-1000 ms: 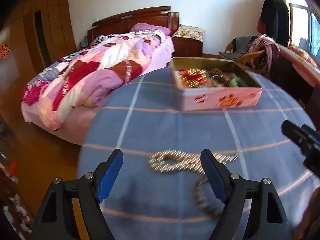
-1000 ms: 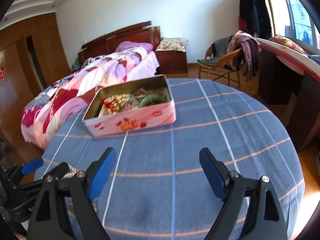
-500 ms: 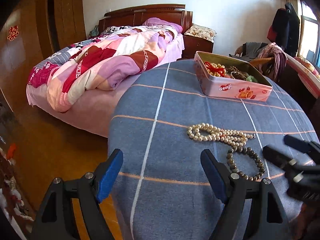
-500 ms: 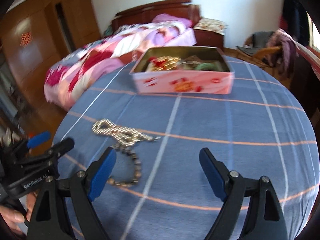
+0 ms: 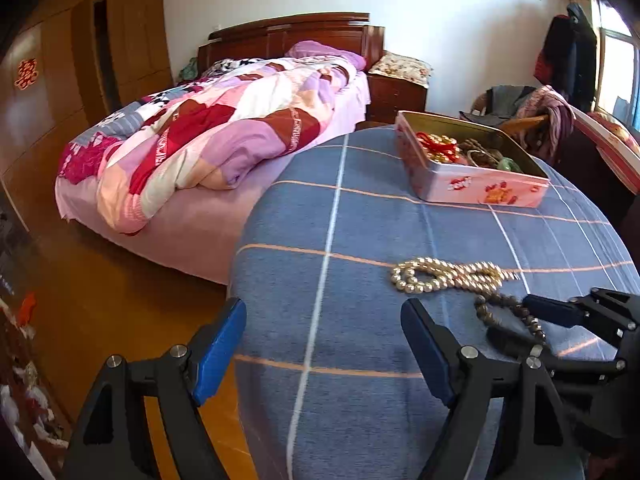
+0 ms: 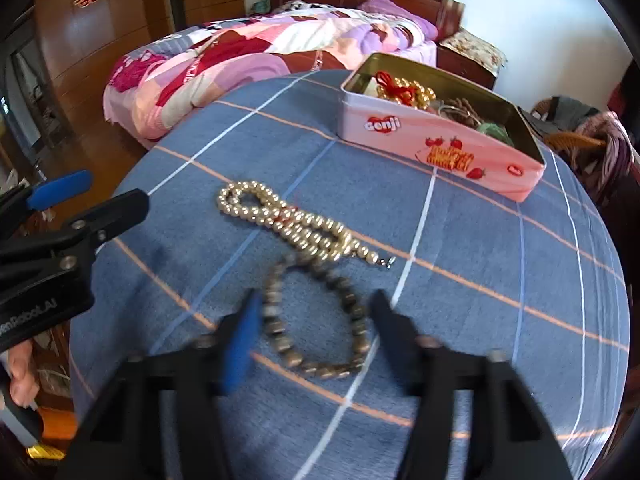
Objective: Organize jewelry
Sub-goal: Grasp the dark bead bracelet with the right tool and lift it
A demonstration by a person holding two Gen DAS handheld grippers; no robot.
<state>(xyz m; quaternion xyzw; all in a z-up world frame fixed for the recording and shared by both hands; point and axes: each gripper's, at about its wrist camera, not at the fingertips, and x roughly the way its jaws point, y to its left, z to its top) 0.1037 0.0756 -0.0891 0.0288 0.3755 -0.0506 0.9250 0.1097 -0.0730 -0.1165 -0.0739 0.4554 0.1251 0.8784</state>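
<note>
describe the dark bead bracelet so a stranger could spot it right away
On the blue plaid tablecloth, in front of the pink tin, two bead strings lie touching. The dark bead bracelet is the nearer loop: bigger brownish beads, unlike the pale pearl necklace.

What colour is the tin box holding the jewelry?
Pink outside with red strawberry prints, gold inside; the tin box shows best in the right wrist view.

This is a bedroom in a home. There is a big bed (image 5: 224,136) with a pink patchwork blanket (image 6: 256,56) and a wooden headboard (image 5: 292,32). Wooden closets (image 5: 80,64) line the wall, and clothes hang on a chair (image 5: 532,108) by the window.
</note>
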